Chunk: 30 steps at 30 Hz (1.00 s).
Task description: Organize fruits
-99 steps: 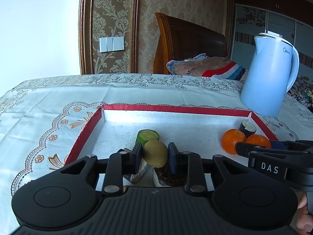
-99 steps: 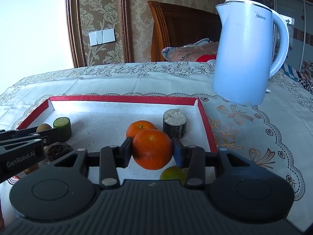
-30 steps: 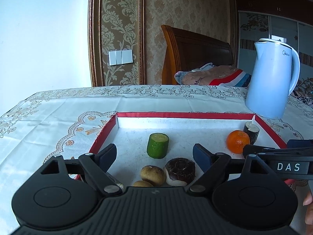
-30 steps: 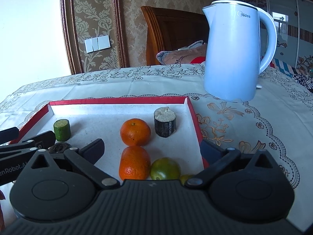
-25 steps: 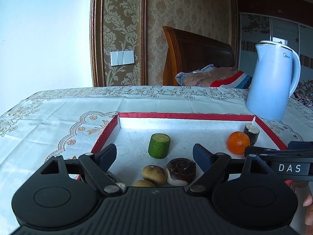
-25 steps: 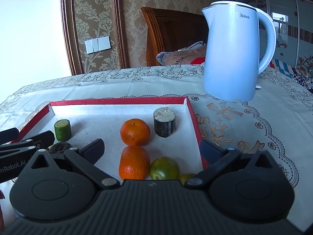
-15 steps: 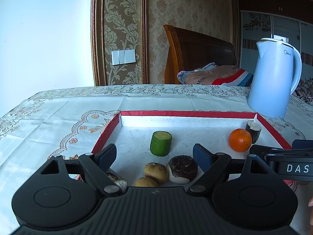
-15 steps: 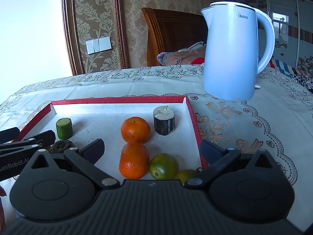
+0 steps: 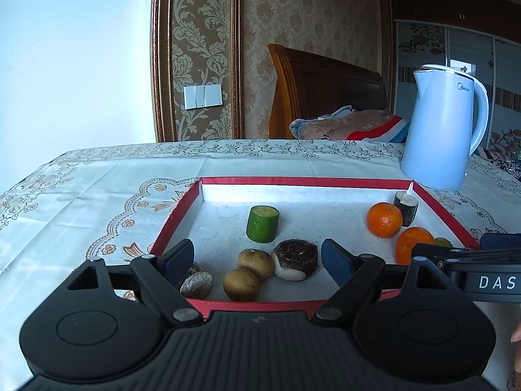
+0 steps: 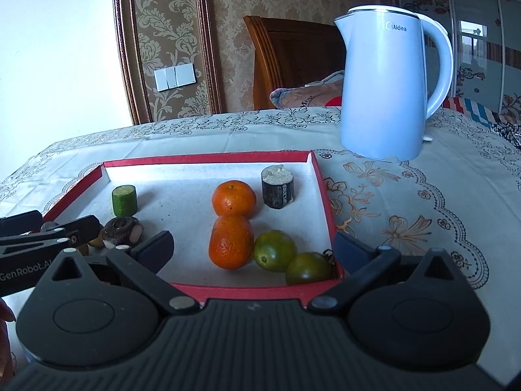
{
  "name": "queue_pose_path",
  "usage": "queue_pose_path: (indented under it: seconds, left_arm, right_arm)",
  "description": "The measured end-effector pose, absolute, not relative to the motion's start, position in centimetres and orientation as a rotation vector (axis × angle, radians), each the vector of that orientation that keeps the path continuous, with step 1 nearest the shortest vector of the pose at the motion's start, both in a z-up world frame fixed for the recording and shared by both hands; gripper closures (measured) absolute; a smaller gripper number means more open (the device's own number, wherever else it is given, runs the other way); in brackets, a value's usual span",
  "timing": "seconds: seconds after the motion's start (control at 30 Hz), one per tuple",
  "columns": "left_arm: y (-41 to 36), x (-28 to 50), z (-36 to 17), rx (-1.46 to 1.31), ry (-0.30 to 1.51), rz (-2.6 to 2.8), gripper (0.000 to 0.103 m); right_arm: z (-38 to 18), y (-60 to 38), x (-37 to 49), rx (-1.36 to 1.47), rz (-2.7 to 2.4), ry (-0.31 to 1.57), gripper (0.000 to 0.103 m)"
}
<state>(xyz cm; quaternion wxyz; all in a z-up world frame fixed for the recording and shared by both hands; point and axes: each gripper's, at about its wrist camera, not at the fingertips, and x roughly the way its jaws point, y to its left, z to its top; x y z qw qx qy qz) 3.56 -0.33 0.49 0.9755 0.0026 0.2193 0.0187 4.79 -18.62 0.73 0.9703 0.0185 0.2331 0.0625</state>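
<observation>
A red-rimmed tray (image 9: 306, 181) (image 10: 208, 158) lies on the table and holds the fruit. On its left side sit two brown kiwis (image 9: 255, 259), a chocolate doughnut (image 9: 295, 258), a speckled brown piece (image 9: 197, 284) and a green cucumber chunk (image 9: 262, 223) (image 10: 124, 200). On its right side sit two oranges (image 10: 233, 198) (image 9: 384, 220), two green tomatoes (image 10: 275, 250) and a dark cylinder (image 10: 277, 186). My left gripper (image 9: 257, 259) hangs open over the tray's near left edge, empty. My right gripper (image 10: 254, 250) hangs open over the near right edge, empty.
A pale blue kettle (image 10: 390, 84) (image 9: 441, 130) stands on the patterned tablecloth (image 10: 407, 195) just beyond the tray's far right corner. A wooden headboard (image 9: 322, 97) and bedding lie behind the table. A fingertip (image 9: 516, 332) shows at the right edge.
Both grippers have drawn back from the tray a little, so its near rim, the second kiwi, the speckled piece and the second tomato now show. The fruit has not moved.
</observation>
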Motion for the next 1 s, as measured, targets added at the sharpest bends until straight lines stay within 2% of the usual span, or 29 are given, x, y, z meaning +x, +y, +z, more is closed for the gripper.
queue_pose_path:
  seconds: [0.43, 1.0]
  left_arm:
    - [1.7, 1.3, 0.0, -0.093, 0.485, 0.02, 0.017]
    - [0.8, -0.4, -0.3, -0.048, 0.485, 0.015, 0.017]
  right_arm:
    - [0.0, -19.5, 1.7, 0.057, 0.15, 0.474, 0.0]
    - [-0.3, -18.7, 0.4, 0.005, 0.151, 0.462, 0.0]
